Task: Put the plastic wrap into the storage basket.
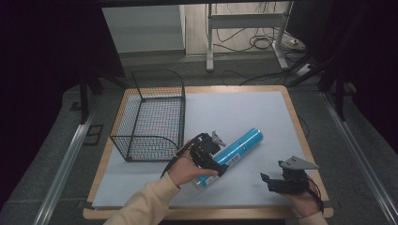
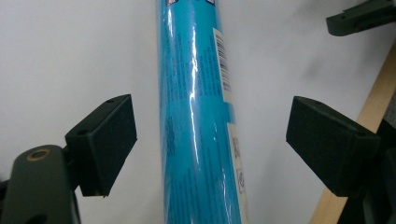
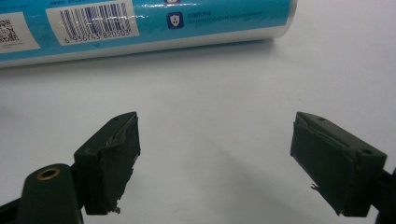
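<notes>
Grasping looked the step in hand: the left tool (image 1: 220,165) straddled the blue tube (image 1: 232,156) lying on the worktop (image 1: 263,112), jaws wide, not touching. Next, they needed closing. The right tool (image 1: 272,180) sat open, empty, nearby.

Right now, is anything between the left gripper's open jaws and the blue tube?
Nothing visible. The left gripper straddles the blue tube, jaws open on either side with bare white mat in the gaps. The right gripper stands apart.
</notes>
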Demonstrator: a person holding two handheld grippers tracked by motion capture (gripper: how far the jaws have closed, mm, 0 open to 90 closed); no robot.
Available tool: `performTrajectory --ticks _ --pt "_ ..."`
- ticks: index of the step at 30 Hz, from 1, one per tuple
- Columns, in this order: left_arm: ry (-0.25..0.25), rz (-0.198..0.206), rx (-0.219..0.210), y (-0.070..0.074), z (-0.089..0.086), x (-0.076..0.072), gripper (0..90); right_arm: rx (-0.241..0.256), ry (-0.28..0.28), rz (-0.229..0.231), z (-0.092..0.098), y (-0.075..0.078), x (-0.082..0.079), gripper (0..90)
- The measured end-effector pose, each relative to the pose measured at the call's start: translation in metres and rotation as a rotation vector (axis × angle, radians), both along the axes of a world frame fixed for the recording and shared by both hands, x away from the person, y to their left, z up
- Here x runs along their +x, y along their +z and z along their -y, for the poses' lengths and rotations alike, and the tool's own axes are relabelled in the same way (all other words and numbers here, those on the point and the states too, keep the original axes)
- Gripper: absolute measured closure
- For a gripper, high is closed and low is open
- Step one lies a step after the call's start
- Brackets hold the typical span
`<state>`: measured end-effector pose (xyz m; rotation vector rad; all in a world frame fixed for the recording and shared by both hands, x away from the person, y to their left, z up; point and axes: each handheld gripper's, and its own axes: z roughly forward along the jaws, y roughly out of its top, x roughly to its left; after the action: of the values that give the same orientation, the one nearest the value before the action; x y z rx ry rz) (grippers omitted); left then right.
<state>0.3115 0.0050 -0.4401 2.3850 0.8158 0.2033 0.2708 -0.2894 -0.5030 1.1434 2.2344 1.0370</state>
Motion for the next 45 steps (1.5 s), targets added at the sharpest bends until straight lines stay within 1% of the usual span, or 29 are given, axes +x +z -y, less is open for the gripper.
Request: performTrajectory --ticks 1,4,6,7,8,11,14,15,17,19,21,23,24,26,27,29,31,32,34,36,37,38,39,40,41,42,43,44,45 --pt "-0.005 -0.005 0.012 0.0 0.004 0.003 16.1 -0.001 0.0 0.002 0.0 0.0 0.0 16.1" --pt "-0.011 -0.013 0.028 0.0 0.012 0.008 16.1 -0.002 0.004 0.001 -0.001 0.0 -0.001 16.2" --pt "-0.012 -0.012 0.029 0.0 0.014 0.01 16.2 -0.005 0.007 0.003 -0.002 0.0 0.0 16.2" --pt "-0.019 -0.013 0.042 0.001 0.019 0.013 16.1 -0.003 0.005 0.003 -0.002 0.0 -0.001 16.2" --pt "-0.019 -0.013 0.042 0.001 0.019 0.013 16.1 -0.003 0.005 0.003 -0.002 0.0 -0.001 16.2" --pt "-0.015 -0.024 0.058 -0.001 0.026 0.02 16.1 0.003 0.002 0.009 0.0 0.001 -0.001 16.4" --pt "-0.01 -0.036 0.089 -0.007 0.035 0.029 16.3 0.0 0.004 0.01 0.0 0.001 -0.001 16.4" --pt "-0.006 -0.039 0.091 -0.009 0.038 0.031 16.5 0.002 0.005 0.009 0.0 0.0 -0.001 16.6" --pt "-0.007 -0.053 0.109 -0.013 0.043 0.037 16.6 0.002 0.008 0.01 0.0 0.001 -0.001 17.1" --pt "-0.006 -0.074 0.116 -0.018 0.047 0.042 16.7 0.003 0.008 0.017 0.001 0.001 -0.001 17.5" --pt "-0.003 -0.078 0.136 -0.021 0.052 0.047 16.7 0.006 0.004 0.019 0.002 0.002 -0.001 17.6" --pt "0.003 -0.079 0.14 -0.023 0.054 0.049 16.9 0.006 0.003 0.019 0.002 0.002 -0.001 17.6" --pt "0.005 -0.082 0.166 -0.025 0.056 0.051 16.9 0.007 0.004 0.019 0.002 0.002 -0.001 17.6" --pt "0.02 -0.09 0.193 -0.03 0.059 0.058 17.4 0.004 0.004 0.021 0.002 0.002 -0.001 17.7" --pt "0.02 -0.09 0.193 -0.03 0.059 0.058 17.2 0.004 0.004 0.021 0.002 0.002 -0.001 17.7" --pt "0.02 -0.117 0.188 -0.034 0.059 0.062 17.1 0.002 0.007 0.021 0.002 0.001 -0.001 17.8" --pt "0.02 -0.123 0.191 -0.036 0.061 0.063 17.0 0.002 0.006 0.019 0.002 0.001 -0.001 17.7" --pt "0.015 -0.125 0.201 -0.037 0.062 0.064 17.0 0.003 0.007 0.018 0.002 0.001 0.0 17.8" --pt "0.017 -0.132 0.205 -0.04 0.067 0.064 17.1 0.002 0.005 0.015 0.002 0.0 0.0 17.7" --pt "0.009 -0.147 0.217 -0.043 0.071 0.064 17.1 0.002 0.006 0.015 0.002 0.0 0.0 17.8" --pt "0.008 -0.156 0.226 -0.045 0.073 0.065 17.3 0.001 0.006 0.015 0.002 0.001 0.0 17.8" --pt "0.005 -0.168 0.249 -0.047 0.075 0.065 18.1 -0.001 0.007 0.015 0.001 0.001 0.0 17.8" --pt "0.009 -0.171 0.26 -0.05 0.078 0.065 18.6 -0.003 0.008 0.014 0.001 0.001 0.0 17.8" --pt "0.009 -0.171 0.26 -0.05 0.078 0.065 18.8 -0.003 0.008 0.014 0.001 0.001 0.0 17.8" --pt "0.019 -0.182 0.274 -0.053 0.081 0.067 19.9 0.0 0.007 0.013 0.001 0.0 0.0 17.8" --pt "0.019 -0.182 0.274 -0.053 0.081 0.067 20.8 0.0 0.007 0.013 0.001 0.0 0.0 17.8" --pt "0.015 -0.191 0.284 -0.056 0.082 0.068 20.8 0.0 0.006 0.014 0.001 0.001 0.0 17.8" --pt "0.018 -0.201 0.292 -0.058 0.083 0.069 24.4 0.0 0.006 0.017 0.002 0.001 0.0 17.8" --pt "0.022 -0.192 0.299 -0.058 0.083 0.068 27.4 0.001 0.006 0.017 0.002 0.001 0.0 17.8"
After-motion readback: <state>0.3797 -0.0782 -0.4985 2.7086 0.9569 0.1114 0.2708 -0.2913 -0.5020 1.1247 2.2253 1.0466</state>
